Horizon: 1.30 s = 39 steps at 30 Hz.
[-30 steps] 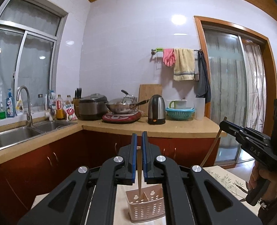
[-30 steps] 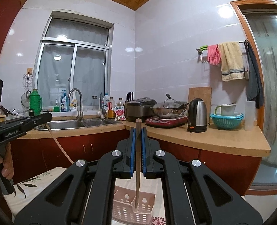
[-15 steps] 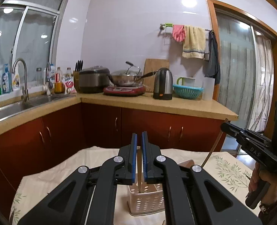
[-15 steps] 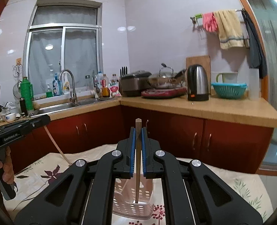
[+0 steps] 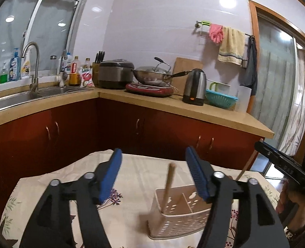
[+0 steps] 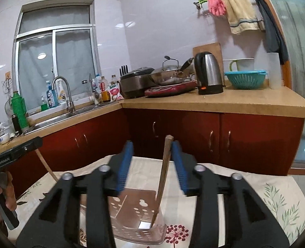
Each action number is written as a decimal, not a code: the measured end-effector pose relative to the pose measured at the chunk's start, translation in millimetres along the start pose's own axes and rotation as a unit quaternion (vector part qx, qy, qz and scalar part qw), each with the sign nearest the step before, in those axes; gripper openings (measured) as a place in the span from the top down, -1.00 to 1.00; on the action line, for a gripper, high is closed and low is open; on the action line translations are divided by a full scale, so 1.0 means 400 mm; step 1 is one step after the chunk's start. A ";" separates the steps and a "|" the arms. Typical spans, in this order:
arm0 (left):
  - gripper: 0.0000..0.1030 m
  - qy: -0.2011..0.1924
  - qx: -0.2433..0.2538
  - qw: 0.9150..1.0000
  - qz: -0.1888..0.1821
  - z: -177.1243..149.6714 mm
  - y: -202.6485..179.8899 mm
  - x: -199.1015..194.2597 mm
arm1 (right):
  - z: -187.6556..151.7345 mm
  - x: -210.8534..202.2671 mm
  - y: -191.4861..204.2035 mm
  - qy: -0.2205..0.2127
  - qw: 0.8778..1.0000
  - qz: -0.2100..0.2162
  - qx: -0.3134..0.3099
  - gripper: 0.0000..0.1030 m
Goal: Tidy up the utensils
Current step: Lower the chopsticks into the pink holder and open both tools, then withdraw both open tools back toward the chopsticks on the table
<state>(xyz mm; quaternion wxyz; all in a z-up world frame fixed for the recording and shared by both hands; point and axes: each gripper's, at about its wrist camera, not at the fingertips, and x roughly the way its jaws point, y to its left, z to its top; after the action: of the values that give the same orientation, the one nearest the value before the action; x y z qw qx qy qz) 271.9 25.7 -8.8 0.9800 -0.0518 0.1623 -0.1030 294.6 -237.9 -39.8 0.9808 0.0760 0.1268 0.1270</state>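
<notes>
Left wrist view: we see a light chopstick (image 5: 169, 183) leaning in the left compartment of the pink perforated utensil basket (image 5: 181, 219) on the floral tablecloth (image 5: 136, 177). The left gripper (image 5: 152, 173) stands wide, its jaws having just been opening; the stick rises between the blue pads, touching neither. In the right wrist view, a darker chopstick (image 6: 162, 177) stands tilted in the basket's (image 6: 136, 223) right compartment. The right gripper (image 6: 151, 165) is partly open, jaws just opened; the stick sits close to the right pad (image 6: 178, 165), contact unclear. Behind, we note the counter (image 6: 214, 103) with a kettle (image 6: 209, 75).
</notes>
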 end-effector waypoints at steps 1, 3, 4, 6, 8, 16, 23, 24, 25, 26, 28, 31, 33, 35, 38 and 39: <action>-0.32 -0.001 -0.002 1.000 0.000 0.000 0.003 -0.004 | 0.000 -0.003 -0.001 -0.001 1.000 -0.002 0.001 0.04; -0.40 -0.003 -0.004 1.000 0.003 0.003 0.005 -0.007 | 0.001 -0.014 -0.002 -0.003 1.000 -0.007 0.001 -0.06; -0.47 -0.007 -0.005 1.000 0.005 0.004 0.005 -0.015 | 0.004 -0.016 -0.003 -0.005 1.000 -0.010 0.001 -0.13; -0.52 -0.012 -0.006 1.000 0.009 0.007 0.008 -0.022 | 0.007 -0.028 -0.002 -0.009 1.000 -0.014 -0.001 -0.21; -0.55 -0.015 -0.006 1.000 0.012 0.009 0.007 -0.033 | 0.009 -0.037 -0.002 -0.011 1.000 -0.017 -0.004 -0.29; -0.58 -0.027 0.011 0.999 0.027 0.000 0.001 -0.086 | 0.017 -0.098 0.007 -0.018 1.000 -0.022 -0.013 -0.32; -0.58 -0.013 0.008 0.999 0.030 -0.053 0.010 -0.151 | -0.030 -0.192 0.020 -0.008 1.000 -0.024 -0.017 -0.32; -0.58 -0.010 0.006 0.999 0.030 -0.064 0.011 -0.160 | -0.042 -0.209 0.022 -0.006 0.999 -0.027 -0.019 -0.32; -0.58 -0.005 0.005 1.000 0.031 -0.075 0.012 -0.168 | -0.054 -0.223 0.023 -0.003 0.999 -0.030 -0.019 -0.32; -0.58 0.001 0.005 0.999 0.032 -0.091 0.011 -0.178 | -0.070 -0.239 0.024 0.001 0.999 -0.032 -0.019 -0.32; -0.58 0.011 0.005 0.999 0.034 -0.125 0.009 -0.199 | -0.097 -0.266 0.021 0.007 0.999 -0.035 -0.017 -0.32; -0.58 0.029 0.002 0.999 0.035 -0.174 0.006 -0.223 | -0.149 -0.304 0.019 0.023 0.999 -0.040 -0.014 -0.29; -0.58 0.044 0.002 0.998 0.035 -0.215 0.003 -0.242 | -0.191 -0.324 0.015 0.040 0.998 -0.042 -0.009 -0.27; -0.58 0.057 0.005 0.998 0.038 -0.252 -0.004 -0.259 | -0.227 -0.339 0.014 0.056 0.998 -0.041 -0.003 -0.19; -0.55 0.081 0.011 0.996 0.041 -0.309 -0.011 -0.285 | -0.285 -0.360 0.016 0.079 0.996 -0.042 0.000 -0.14; -0.54 0.089 0.012 0.995 0.040 -0.328 -0.014 -0.293 | -0.307 -0.367 0.016 0.088 0.995 -0.042 0.001 -0.13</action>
<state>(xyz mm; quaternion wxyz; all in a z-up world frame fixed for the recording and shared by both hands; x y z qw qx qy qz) 119.2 36.8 -95.7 0.9656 -0.0236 0.2496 -0.0695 122.6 -256.7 -122.4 0.9704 0.0600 0.2153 0.0919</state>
